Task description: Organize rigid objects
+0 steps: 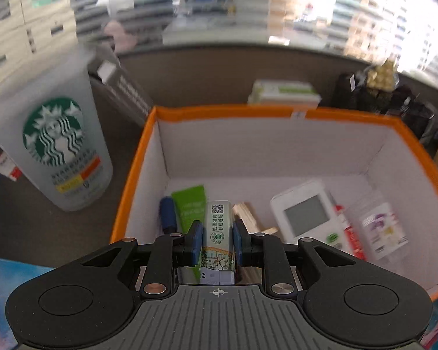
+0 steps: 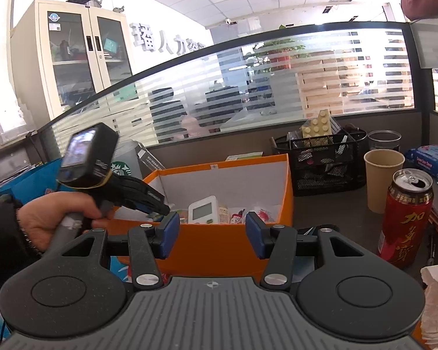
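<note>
Over the orange box (image 1: 277, 112), my left tongs (image 1: 217, 243) are clamped on a slim green-and-white tin (image 1: 218, 233), its long axis pointing toward twelve o'clock, away from me. A remote (image 1: 303, 213), green tube (image 1: 191, 204) and pouch (image 1: 382, 227) already lie inside. At three o'clock, a red can (image 2: 406, 218) and paper cup (image 2: 384, 179) remain on the table (image 2: 335, 213). My right tongs (image 2: 212, 237) are apart, empty.

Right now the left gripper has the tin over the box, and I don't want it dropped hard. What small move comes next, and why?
Probably lower the left gripper a little, then open it. The tin is clamped above the orange box, with a tube and wooden blocks just beneath.
</note>
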A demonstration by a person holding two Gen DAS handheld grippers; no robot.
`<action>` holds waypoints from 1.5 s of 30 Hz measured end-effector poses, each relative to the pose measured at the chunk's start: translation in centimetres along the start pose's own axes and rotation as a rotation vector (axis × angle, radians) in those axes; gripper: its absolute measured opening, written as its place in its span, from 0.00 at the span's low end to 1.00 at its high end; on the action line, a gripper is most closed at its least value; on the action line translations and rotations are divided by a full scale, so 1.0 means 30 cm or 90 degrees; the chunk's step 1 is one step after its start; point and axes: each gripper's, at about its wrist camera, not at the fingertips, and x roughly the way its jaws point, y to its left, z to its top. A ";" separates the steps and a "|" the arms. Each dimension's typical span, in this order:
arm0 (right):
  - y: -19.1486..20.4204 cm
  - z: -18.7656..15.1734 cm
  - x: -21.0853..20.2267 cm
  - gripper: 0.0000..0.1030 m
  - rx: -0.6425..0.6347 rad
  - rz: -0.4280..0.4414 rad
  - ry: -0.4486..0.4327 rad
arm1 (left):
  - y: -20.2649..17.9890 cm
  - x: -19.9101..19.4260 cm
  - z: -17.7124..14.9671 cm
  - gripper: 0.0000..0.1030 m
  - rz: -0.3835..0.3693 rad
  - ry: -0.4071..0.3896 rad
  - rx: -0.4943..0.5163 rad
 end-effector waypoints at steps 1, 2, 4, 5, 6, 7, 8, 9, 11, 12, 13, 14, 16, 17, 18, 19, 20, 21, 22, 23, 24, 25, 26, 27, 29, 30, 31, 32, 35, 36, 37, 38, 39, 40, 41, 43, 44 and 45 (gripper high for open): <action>-0.002 -0.002 0.002 0.46 0.002 0.001 0.000 | 0.006 0.011 -0.001 0.20 0.000 0.008 -0.005; -0.003 -0.003 0.003 0.46 0.002 0.002 0.001 | 0.009 0.019 -0.001 0.20 -0.001 0.015 -0.006; -0.005 -0.005 0.003 0.46 0.005 0.003 0.001 | 0.004 0.022 -0.001 0.20 -0.001 0.023 -0.001; -0.006 -0.004 0.004 0.46 0.006 0.004 0.001 | 0.002 0.023 -0.001 0.20 -0.001 0.027 0.003; -0.007 -0.005 0.005 0.47 0.006 0.004 0.001 | 0.001 0.026 -0.002 0.20 0.000 0.032 0.007; -0.009 -0.005 0.005 0.48 0.008 0.004 0.002 | 0.003 0.030 -0.001 0.20 -0.001 0.038 0.006; -0.008 -0.008 0.004 0.48 0.009 0.004 0.001 | 0.004 0.032 0.000 0.20 -0.002 0.042 0.005; -0.008 -0.010 0.006 0.48 0.009 0.003 0.003 | 0.005 0.033 -0.001 0.20 0.000 0.044 0.006; -0.009 -0.014 0.007 0.48 0.011 0.003 0.007 | 0.003 0.036 -0.004 0.20 0.008 0.045 0.010; -0.008 -0.016 0.007 0.48 0.011 0.003 0.008 | 0.000 0.039 -0.005 0.20 0.013 0.046 0.013; -0.005 -0.018 0.005 0.48 0.011 0.004 0.010 | -0.002 0.041 -0.004 0.20 0.016 0.048 0.013; -0.003 -0.018 0.006 0.49 0.011 0.004 0.011 | -0.001 0.043 -0.004 0.21 0.018 0.050 0.012; -0.001 -0.019 0.006 0.51 0.011 0.007 0.012 | -0.003 0.048 -0.005 0.23 0.020 0.053 0.012; 0.001 -0.020 0.006 0.52 0.011 0.008 0.012 | -0.005 0.049 -0.004 0.23 0.023 0.050 0.015; 0.001 -0.019 0.008 0.52 0.010 0.008 0.013 | -0.010 0.049 -0.005 0.24 0.028 0.047 0.023; 0.004 -0.018 0.008 0.52 0.010 0.009 0.014 | -0.016 0.047 -0.008 0.24 0.035 0.042 0.031; 0.006 -0.018 0.010 0.52 0.009 0.011 0.015 | -0.018 0.046 -0.009 0.26 0.038 0.038 0.036; 0.008 -0.018 0.011 0.52 0.009 0.012 0.016 | -0.019 0.044 -0.011 0.28 0.036 0.035 0.037; 0.008 -0.016 0.012 0.52 0.007 0.012 0.017 | -0.019 0.037 -0.014 0.28 0.035 0.031 0.035; 0.009 -0.015 0.013 0.54 0.006 0.012 0.017 | -0.018 0.030 -0.018 0.29 0.034 0.027 0.034; 0.010 -0.014 0.012 0.55 0.005 0.012 0.017 | -0.016 0.022 -0.023 0.29 0.032 0.022 0.032; 0.011 -0.013 0.012 0.58 0.004 0.011 0.016 | -0.015 0.011 -0.029 0.30 0.028 0.016 0.030; 0.013 -0.013 0.012 0.60 0.003 0.010 0.015 | -0.016 -0.001 -0.036 0.32 0.026 0.010 0.031; 0.016 -0.012 0.011 0.61 0.001 0.010 0.014 | -0.019 -0.020 -0.047 0.36 0.021 -0.001 0.037; 0.020 -0.010 0.011 0.61 -0.001 0.010 0.012 | -0.026 -0.061 -0.067 0.44 0.006 -0.025 0.050; 0.023 -0.010 0.010 0.62 -0.001 0.011 0.011 | -0.030 -0.087 -0.080 0.55 0.006 -0.037 0.055; 0.029 -0.009 0.011 0.63 -0.002 0.013 0.011 | -0.036 -0.117 -0.093 0.79 0.023 -0.054 0.060; 0.032 -0.010 0.012 0.66 -0.003 0.013 0.010 | -0.041 -0.151 -0.107 0.86 0.042 -0.078 0.065; 0.056 -0.011 0.017 0.71 -0.014 0.011 0.009 | -0.039 -0.272 -0.158 0.90 0.062 -0.162 0.082; 0.064 -0.011 0.019 0.72 -0.016 0.012 0.009 | -0.032 -0.303 -0.173 0.92 0.060 -0.173 0.078; 0.073 -0.011 0.020 0.75 -0.019 0.011 0.008 | -0.021 -0.330 -0.185 0.95 0.053 -0.180 0.068; 0.084 -0.009 0.020 0.75 -0.024 0.010 0.006 | -0.006 -0.358 -0.199 0.96 0.042 -0.186 0.054; 0.094 -0.007 0.019 0.76 -0.027 0.009 0.005 | 0.010 -0.378 -0.204 0.98 0.032 -0.187 0.041; 0.105 -0.004 0.016 0.78 -0.031 0.010 0.003 | 0.027 -0.400 -0.216 0.98 0.027 -0.188 0.027; 0.117 0.000 0.012 0.82 -0.036 0.010 -0.001 | 0.043 -0.424 -0.233 0.98 0.025 -0.190 0.016; 0.138 0.009 0.002 0.88 -0.043 0.007 -0.011 | 0.061 -0.457 -0.255 0.99 0.027 -0.202 0.006; 0.152 0.015 -0.005 0.93 -0.049 0.006 -0.019 | 0.070 -0.473 -0.269 0.99 0.028 -0.207 0.002; 0.163 0.019 -0.010 0.95 -0.054 0.004 -0.023 | 0.075 -0.485 -0.277 0.99 0.035 -0.213 -0.005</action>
